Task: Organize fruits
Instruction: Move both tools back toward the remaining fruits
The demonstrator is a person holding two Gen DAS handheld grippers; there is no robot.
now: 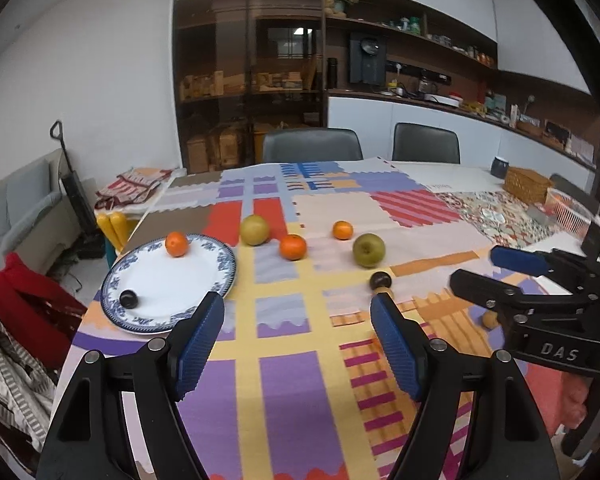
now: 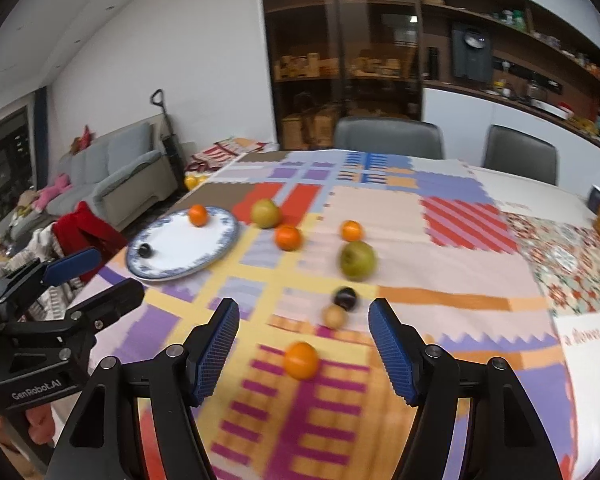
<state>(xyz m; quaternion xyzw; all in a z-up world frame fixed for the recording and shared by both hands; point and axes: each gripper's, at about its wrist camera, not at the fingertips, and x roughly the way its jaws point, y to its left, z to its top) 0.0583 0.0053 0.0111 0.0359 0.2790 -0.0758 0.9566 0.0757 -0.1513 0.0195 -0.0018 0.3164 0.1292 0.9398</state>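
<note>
barely started: only one orange (image 1: 176, 244) and one dark plum (image 1: 129, 299) on the plate (image 1: 168, 276), with two pears, three more oranges, another plum and a small tan fruit loose on the table (image 1: 284, 360), left claw (image 1: 297, 322) and right claw (image 2: 304, 328) both open, empty.

left tool (image 1: 298, 312) open above tablecloth (image 1: 284, 380); plate (image 1: 168, 280) holds orange (image 1: 176, 244), dark plum (image 1: 129, 299)
</note>
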